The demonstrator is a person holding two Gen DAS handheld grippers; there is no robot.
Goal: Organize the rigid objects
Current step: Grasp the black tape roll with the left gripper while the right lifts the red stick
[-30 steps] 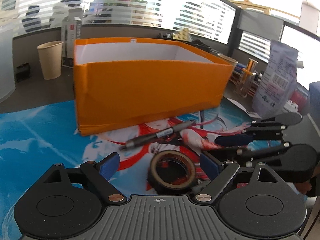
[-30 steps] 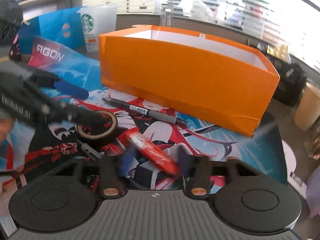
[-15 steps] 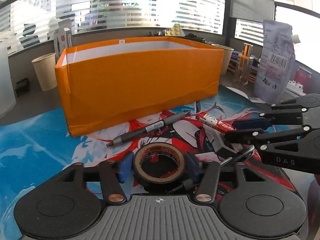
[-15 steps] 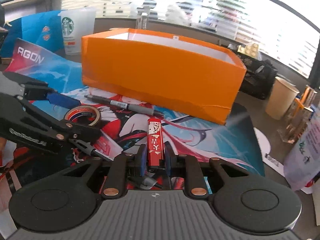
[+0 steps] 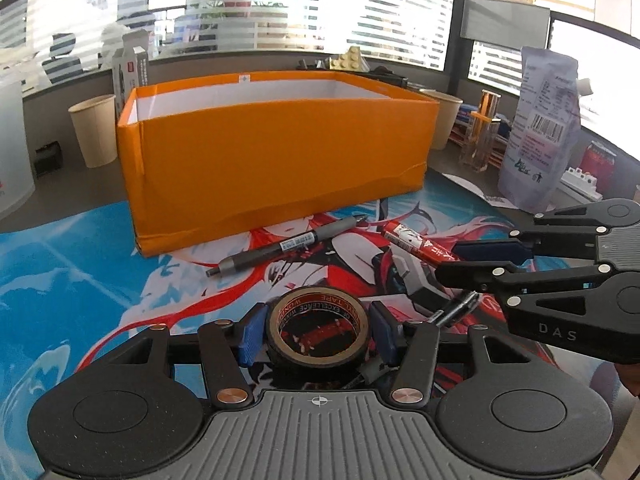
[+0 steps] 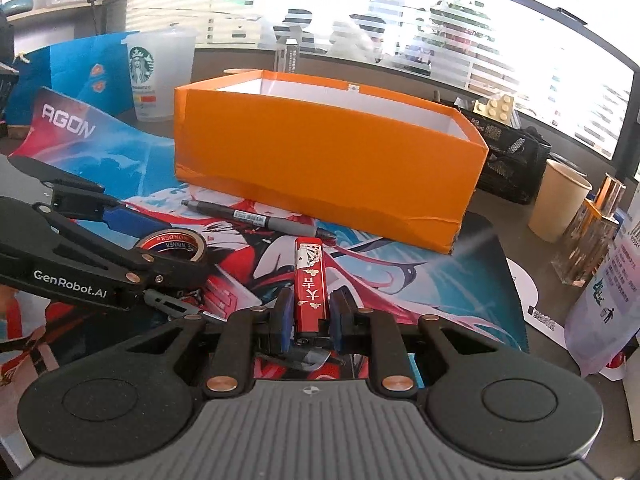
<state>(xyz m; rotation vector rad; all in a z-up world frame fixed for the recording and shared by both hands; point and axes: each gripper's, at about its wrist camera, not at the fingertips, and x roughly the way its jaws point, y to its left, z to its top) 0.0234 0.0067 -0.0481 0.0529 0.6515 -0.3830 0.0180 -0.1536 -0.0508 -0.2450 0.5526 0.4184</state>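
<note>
My left gripper [image 5: 316, 334] is shut on a black roll of tape [image 5: 317, 330], its blue pads pressed on both sides; the tape roll [image 6: 173, 245] also shows in the right wrist view. My right gripper [image 6: 310, 316] is shut on a slim red box [image 6: 309, 280] printed with playing cards, which points toward the orange box [image 6: 320, 160]. The same red box [image 5: 420, 242] sticks out of the right gripper [image 5: 460, 264] at the right of the left wrist view. A grey marker pen [image 5: 284, 246] lies on the printed mat in front of the orange box [image 5: 276, 160], which stands open-topped.
The blue and red printed mat [image 5: 80, 272] covers the desk. Paper cups [image 5: 94, 130] [image 6: 560, 200], a Starbucks cup [image 6: 154, 76], a plastic pouch [image 5: 540, 132], a clear bottle [image 5: 480, 136] and a black mesh holder [image 6: 508, 160] crowd the desk around the box.
The left jaws closed from wide apart onto the tape roll. The right gripper's red box went from blurred and tilted to straight between the pads. Both grippers shifted sideways before the orange box.
</note>
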